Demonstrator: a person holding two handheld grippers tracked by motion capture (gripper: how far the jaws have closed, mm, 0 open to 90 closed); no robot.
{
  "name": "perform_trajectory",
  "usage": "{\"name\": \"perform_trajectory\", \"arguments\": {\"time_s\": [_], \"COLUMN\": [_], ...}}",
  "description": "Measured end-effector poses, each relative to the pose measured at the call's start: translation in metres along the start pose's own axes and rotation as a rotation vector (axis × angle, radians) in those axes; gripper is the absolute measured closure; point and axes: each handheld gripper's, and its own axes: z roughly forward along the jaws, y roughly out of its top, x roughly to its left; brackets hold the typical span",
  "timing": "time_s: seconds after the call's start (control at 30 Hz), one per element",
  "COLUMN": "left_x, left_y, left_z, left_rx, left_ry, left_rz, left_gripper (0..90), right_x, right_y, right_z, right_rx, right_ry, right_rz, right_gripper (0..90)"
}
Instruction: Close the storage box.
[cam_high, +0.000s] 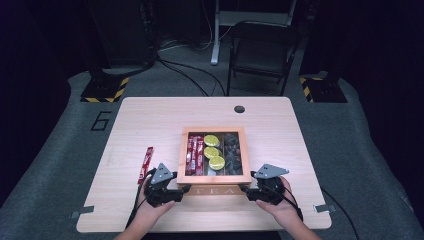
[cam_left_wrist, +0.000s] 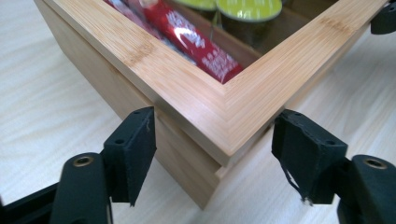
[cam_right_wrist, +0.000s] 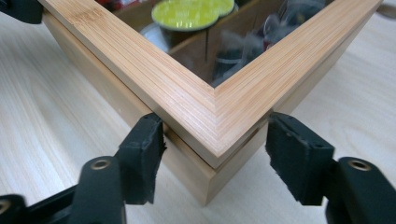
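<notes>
2 open grippers (cam_high: 183, 189) (cam_high: 245, 188), 1 wooden box (cam_high: 214, 177), 3 green capsules (cam_high: 211, 152)

My black left gripper (cam_high: 184, 189) and black right gripper (cam_high: 244, 188) flank a honey-toned bamboo tea box (cam_high: 214, 177) holding red sachets (cam_high: 195, 156) and lime-green capsules (cam_high: 211, 152). A red sachet (cam_high: 145, 164) lies at nine o'clock on the pale wood-grain table (cam_high: 140, 120).
</notes>
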Motion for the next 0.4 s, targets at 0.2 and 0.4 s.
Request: {"name": "perform_trajectory", "arguments": {"time_s": [0.2,0.4], "left_x": [0.001,0.005], "left_y": [0.002,0.003], "left_z": [-0.005,-0.011], "left_rx": [-0.03,-0.048], "left_ry": [-0.015,-0.018], "left_rz": [-0.033,-0.06], "left_gripper": [25.3,24.9], "right_x": [0.003,0.004], "right_y": [-0.001,-0.005], "right_z": [-0.004,-0.005], "right_rx": [0.005,-0.012], "right_ry": [0.017,0.019], "right_rz": [-0.038,-0.021], "right_gripper": [28.7,26.9]}}
